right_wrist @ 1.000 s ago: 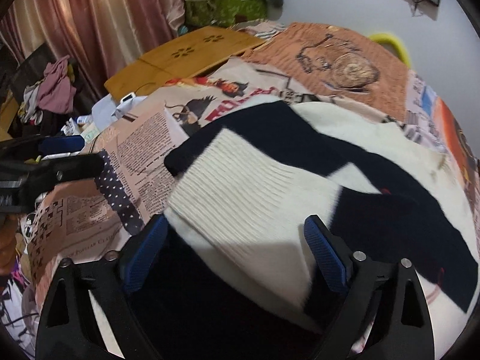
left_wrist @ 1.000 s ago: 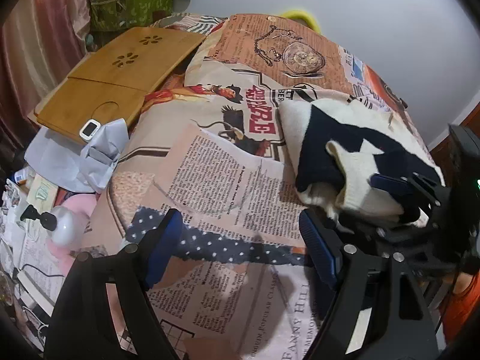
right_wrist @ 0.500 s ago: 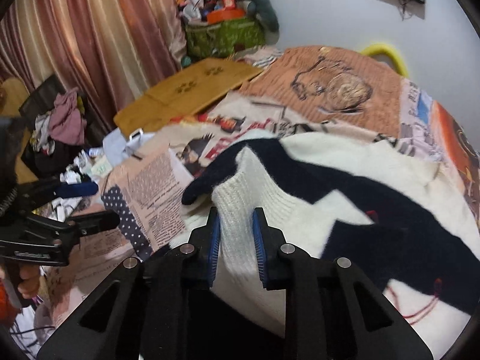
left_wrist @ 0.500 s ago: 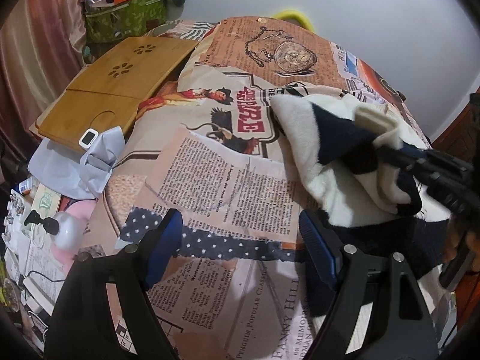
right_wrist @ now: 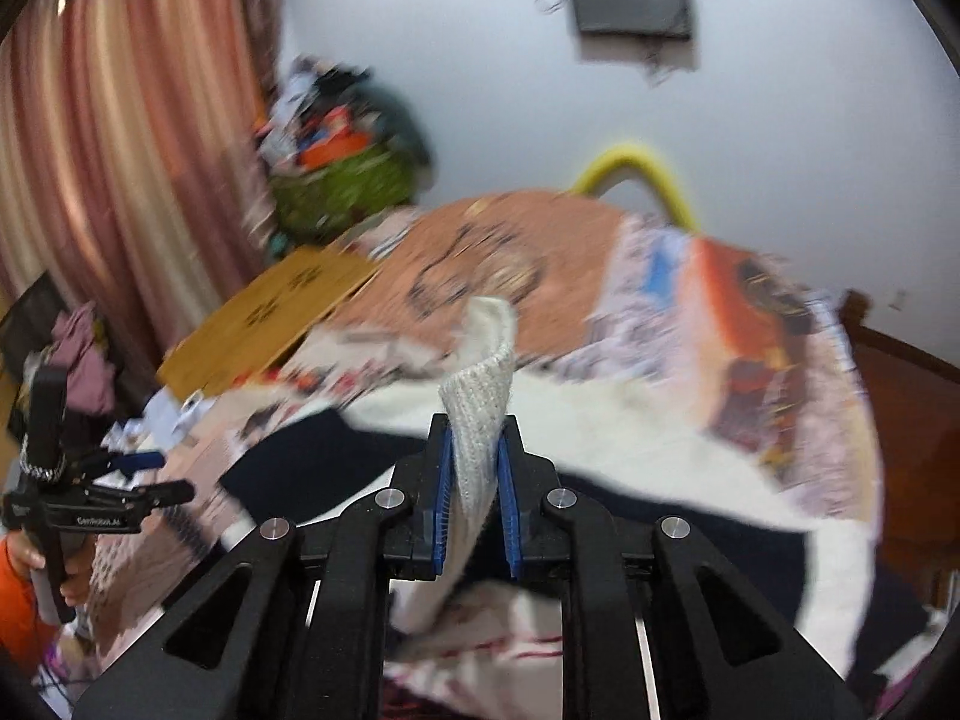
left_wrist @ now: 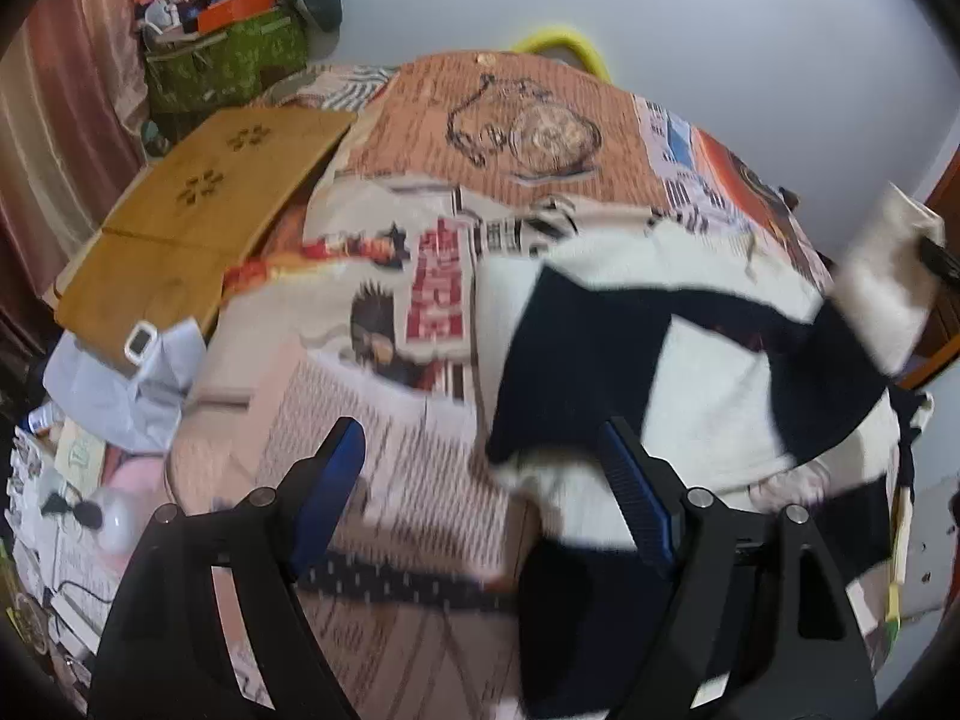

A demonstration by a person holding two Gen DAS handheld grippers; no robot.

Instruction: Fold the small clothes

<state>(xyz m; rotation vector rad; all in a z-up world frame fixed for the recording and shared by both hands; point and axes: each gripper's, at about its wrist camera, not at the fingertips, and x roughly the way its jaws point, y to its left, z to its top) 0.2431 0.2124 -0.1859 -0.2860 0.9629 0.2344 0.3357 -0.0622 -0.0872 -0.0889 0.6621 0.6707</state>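
Observation:
A black-and-white knit sweater [left_wrist: 708, 384] lies on the bed at the right of the left wrist view. My right gripper [right_wrist: 474, 468] is shut on the sweater's white ribbed cuff [right_wrist: 480, 414] and holds it lifted above the bed; the lifted sleeve shows at the far right of the left wrist view [left_wrist: 882, 294]. My left gripper [left_wrist: 480, 468] is open and empty, hovering over the newspaper-print bedspread [left_wrist: 384, 420] just left of the sweater. It also shows at the left of the right wrist view [right_wrist: 150, 474].
A wooden lap table [left_wrist: 192, 222] lies at the bed's left edge. A green basket [left_wrist: 234, 60] of clutter stands by the pink curtain [right_wrist: 120, 150]. A yellow hoop [right_wrist: 636, 174] leans on the far wall. Papers and a white bottle [left_wrist: 114, 516] lie lower left.
My right gripper closed on the white cuff and lifted it up and to the right, stretching out the sleeve. My left gripper stayed open and shifted slightly toward the sweater.

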